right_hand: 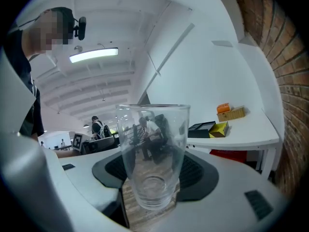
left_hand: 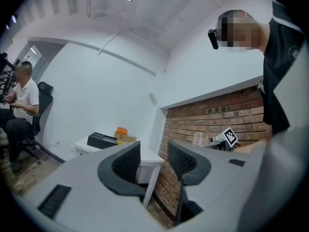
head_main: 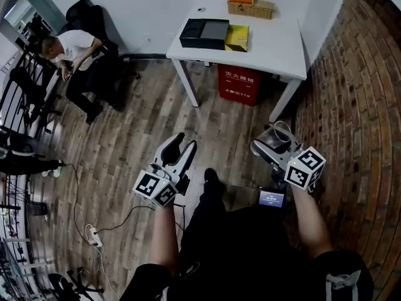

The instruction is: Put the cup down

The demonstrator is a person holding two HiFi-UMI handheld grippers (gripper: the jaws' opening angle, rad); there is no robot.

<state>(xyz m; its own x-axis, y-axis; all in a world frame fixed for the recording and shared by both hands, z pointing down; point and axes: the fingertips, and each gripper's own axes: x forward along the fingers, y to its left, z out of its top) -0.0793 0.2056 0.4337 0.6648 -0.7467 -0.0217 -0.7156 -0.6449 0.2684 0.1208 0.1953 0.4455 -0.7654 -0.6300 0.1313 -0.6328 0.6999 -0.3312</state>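
A white table [head_main: 276, 46] stands well ahead of the upright cup [right_hand: 153, 153], clamped between the fingers of the right gripper [head_main: 274, 144]; the left gripper [head_main: 183, 148] is half-open, empty.

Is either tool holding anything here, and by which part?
The right tool grips a clear glass cup by the sides of its lower half, near the base. The left tool holds nothing; its jaws stand apart.
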